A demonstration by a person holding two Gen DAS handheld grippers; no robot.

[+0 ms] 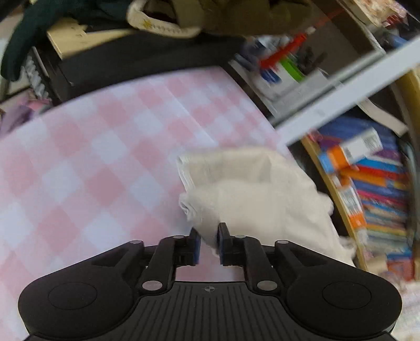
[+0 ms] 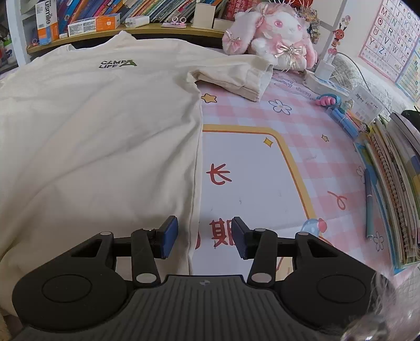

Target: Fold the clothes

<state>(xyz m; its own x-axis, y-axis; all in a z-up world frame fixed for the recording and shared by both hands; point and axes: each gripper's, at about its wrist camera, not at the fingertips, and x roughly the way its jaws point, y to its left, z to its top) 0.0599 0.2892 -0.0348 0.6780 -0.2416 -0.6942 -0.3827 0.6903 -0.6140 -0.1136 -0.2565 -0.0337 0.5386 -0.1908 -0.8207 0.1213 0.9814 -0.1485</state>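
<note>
A cream T-shirt [image 2: 99, 126] with a small "CAMP LIFE" print lies spread flat on the pink checked table mat [image 2: 302, 126], its right sleeve [image 2: 236, 78] stretched toward the plush toy. My right gripper [image 2: 204, 236] is open and empty, its jaws straddling the shirt's right side seam near the hem. In the blurred left wrist view, my left gripper [image 1: 208, 242] is shut on a bunched fold of the cream shirt [image 1: 252, 194] and holds it above the pink checked mat [image 1: 86, 170].
A pink and white plush rabbit [image 2: 273, 39] sits at the back right. Stacked books [image 2: 393, 183] and a pen [image 2: 368, 204] line the right edge. A shelf of books [image 2: 105, 18] runs along the back. Dark clothes [image 1: 39, 31] hang beyond the mat's far end.
</note>
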